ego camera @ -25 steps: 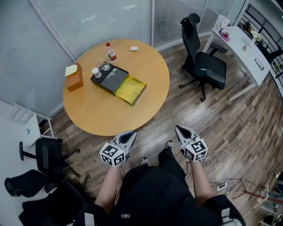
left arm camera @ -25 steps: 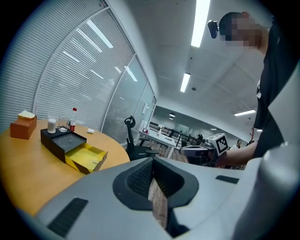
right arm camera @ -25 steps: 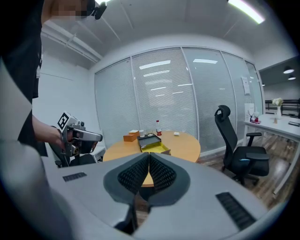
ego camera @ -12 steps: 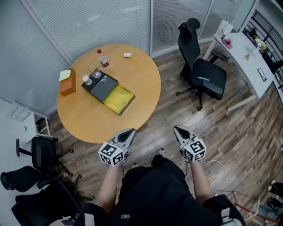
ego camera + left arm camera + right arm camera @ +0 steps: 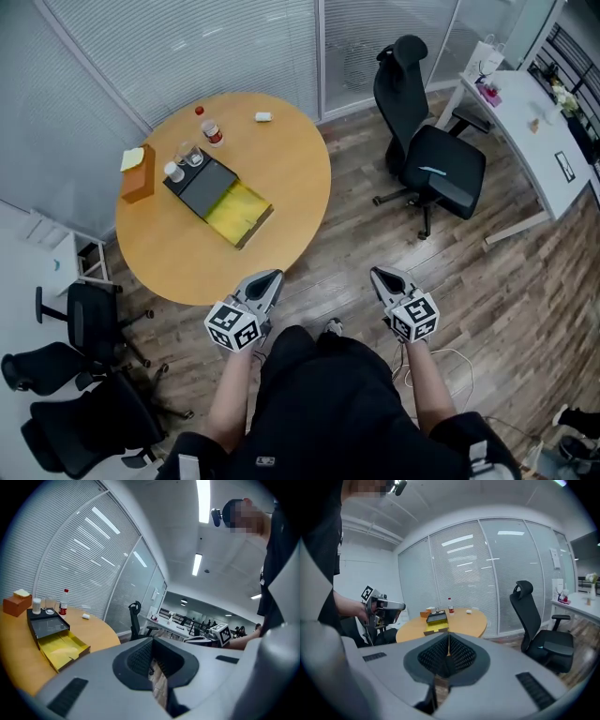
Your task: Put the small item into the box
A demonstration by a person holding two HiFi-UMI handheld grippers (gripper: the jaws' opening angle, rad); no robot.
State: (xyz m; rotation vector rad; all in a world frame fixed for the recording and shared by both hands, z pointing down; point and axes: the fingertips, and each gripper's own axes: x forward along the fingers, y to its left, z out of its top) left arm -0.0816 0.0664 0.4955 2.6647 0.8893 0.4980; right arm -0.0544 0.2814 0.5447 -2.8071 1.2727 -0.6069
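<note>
A small white item (image 5: 263,116) lies at the far edge of the round wooden table (image 5: 281,206). The box (image 5: 235,209), a yellow tray with a black lid (image 5: 199,182) beside it, lies open near the table's middle. Both grippers hang in front of the person's body, over the floor and short of the table. My left gripper (image 5: 268,278) is shut and empty. My right gripper (image 5: 379,274) is shut and empty too. The left gripper view shows the box (image 5: 63,648) and the item (image 5: 86,616) to the left of the shut jaws. In the right gripper view the box (image 5: 436,620) is far ahead.
A bottle (image 5: 212,131), cups (image 5: 178,165) and an orange box (image 5: 137,174) stand at the table's far left. A black office chair (image 5: 427,159) stands right of the table, beside a white desk (image 5: 525,122). More black chairs (image 5: 66,375) are at lower left.
The table has slid left and a little farther off in the head view as the person shifted. Both grippers keep their place before the body, still shut.
</note>
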